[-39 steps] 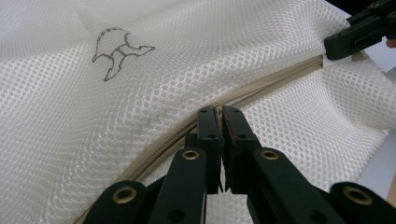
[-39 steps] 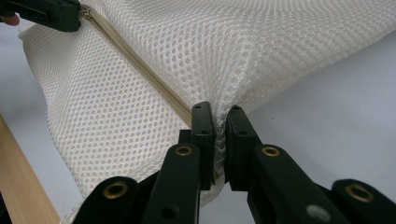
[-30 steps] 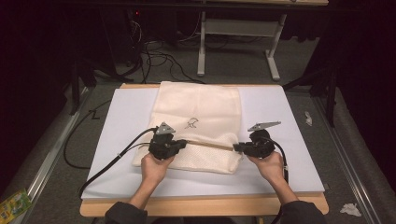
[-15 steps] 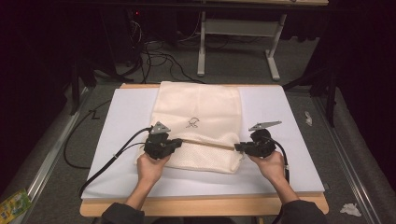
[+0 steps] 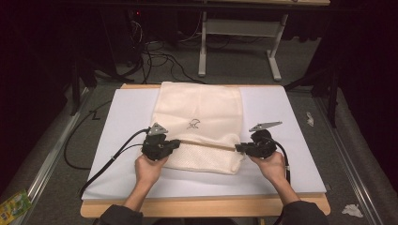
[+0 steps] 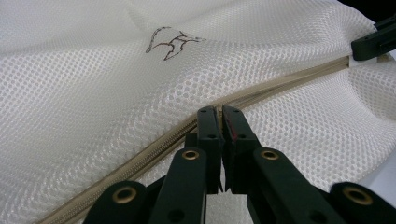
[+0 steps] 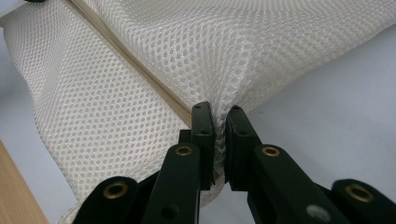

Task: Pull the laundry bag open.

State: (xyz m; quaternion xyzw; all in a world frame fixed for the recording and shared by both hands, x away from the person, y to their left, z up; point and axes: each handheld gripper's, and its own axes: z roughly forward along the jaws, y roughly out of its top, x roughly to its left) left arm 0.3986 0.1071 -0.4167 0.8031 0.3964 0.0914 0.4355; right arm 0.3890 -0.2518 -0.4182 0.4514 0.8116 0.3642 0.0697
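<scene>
My left forearm comes in from the near edge, sleeve cut off by the frame, and my left hand (image 5: 149, 169) wraps the body of the left gripper (image 5: 177, 143) from the near side, jaws pointing right along the table. Its cable (image 5: 108, 161) trails off to the near left over the white mat (image 5: 291, 117). In the left gripper view the left gripper (image 6: 220, 112) has its jaws pressed together on the zipper (image 6: 159, 147) of the mesh bag (image 6: 93, 93). Whether they pinch the pull tab or only the zipper tape I cannot tell; the jaws cover that spot.

The mesh bag (image 5: 202, 122) lies flat in the middle of the mat, long side running near to far, a small dark logo (image 5: 193, 124) at its centre. The zipper (image 5: 206, 144) crosses its near part from left to right, stretched between my two grippers.

My right hand (image 5: 271, 164) mirrors the left, wrist angled in from the near right, with the right gripper (image 5: 237, 148) pointing left at the bag's right edge. In the right gripper view the right gripper (image 7: 219, 114) is clamped on a bunched fold of mesh at the zipper's end; the cloth between the jaws is hidden.

A wooden table edge (image 5: 206, 206) runs along the near side. The far floor is too dark to make out in detail.
</scene>
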